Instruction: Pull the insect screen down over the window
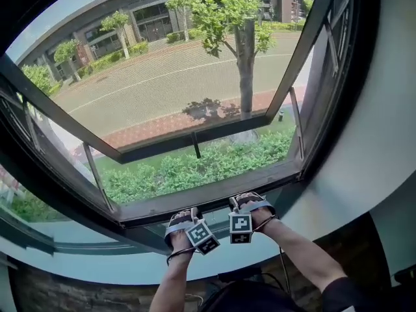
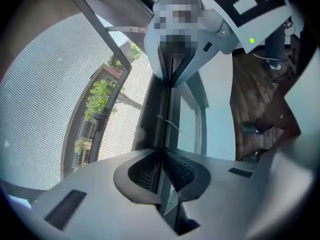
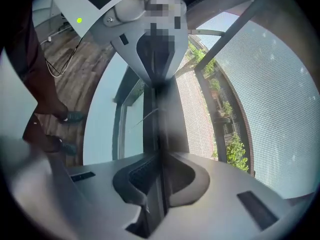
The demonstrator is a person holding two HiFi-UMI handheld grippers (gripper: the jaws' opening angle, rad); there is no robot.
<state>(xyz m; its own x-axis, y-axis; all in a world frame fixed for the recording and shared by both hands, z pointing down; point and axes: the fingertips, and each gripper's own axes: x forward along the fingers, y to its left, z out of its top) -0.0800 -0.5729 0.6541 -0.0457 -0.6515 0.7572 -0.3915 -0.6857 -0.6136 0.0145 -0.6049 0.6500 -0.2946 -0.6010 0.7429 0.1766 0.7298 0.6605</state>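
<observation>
Here, low at the open window (image 1: 195,138), I hold the insect screen by its dark bottom bar (image 1: 208,199), which lies across the foot of the opening with the mesh (image 2: 45,99) stretched above it. The left gripper (image 2: 161,171) and right gripper (image 3: 159,176) sit close side by side near the middle of the bar. Each has its pads pressed almost together, pinching only the thin edge of the bar.

The grip is the weak point, as I judge it. That edge is narrow and smooth, and a hard downward tug could let it slide out from between the pads. If one side slips while the other holds, the bar would tilt and might bind against the sides of the opening.

Both grippers also crowd the centre. An uneven pull from there would be hard to correct, since neither end of the bar is steadied.

I cannot tell from these views whether the bar is seated or caught at the bottom. If the screen is sprung and I let go too soon, it could run back up. A sideways wrench on the bar could also strain the mesh where it joins.
</observation>
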